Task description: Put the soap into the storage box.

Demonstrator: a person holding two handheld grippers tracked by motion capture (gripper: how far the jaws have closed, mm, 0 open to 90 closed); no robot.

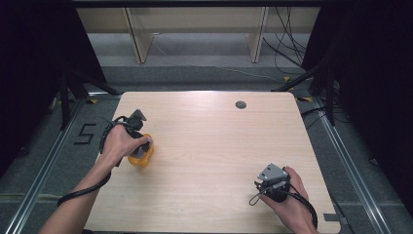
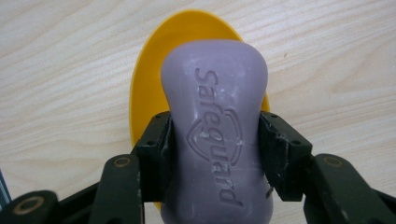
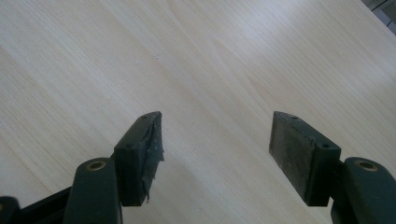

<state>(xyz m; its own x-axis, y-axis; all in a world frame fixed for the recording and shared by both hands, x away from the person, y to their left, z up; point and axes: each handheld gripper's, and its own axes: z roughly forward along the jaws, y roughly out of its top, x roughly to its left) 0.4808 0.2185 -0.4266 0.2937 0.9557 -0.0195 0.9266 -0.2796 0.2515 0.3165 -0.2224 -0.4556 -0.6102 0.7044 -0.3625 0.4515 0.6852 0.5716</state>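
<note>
A lilac bar of soap (image 2: pixel 217 130) stamped "Safeguard" sits between the jaws of my left gripper (image 2: pixel 215 154), whose pads press on its two sides. Right under the bar lies a yellow oval soap dish (image 2: pixel 149 84) on the wooden table. From above, the left gripper (image 1: pixel 140 148) points down at the dish (image 1: pixel 141 158) near the table's left edge, with the hand covering most of it. My right gripper (image 3: pixel 215 154) stands open with bare wood between its pads. It rests low over the table's front right part (image 1: pixel 272 183).
The light wooden table (image 1: pixel 214 146) has a round grey cable hole (image 1: pixel 240 104) near its far edge. Cables trail from both grippers. Beyond the table are a grey floor, wooden shelf legs and loose cables.
</note>
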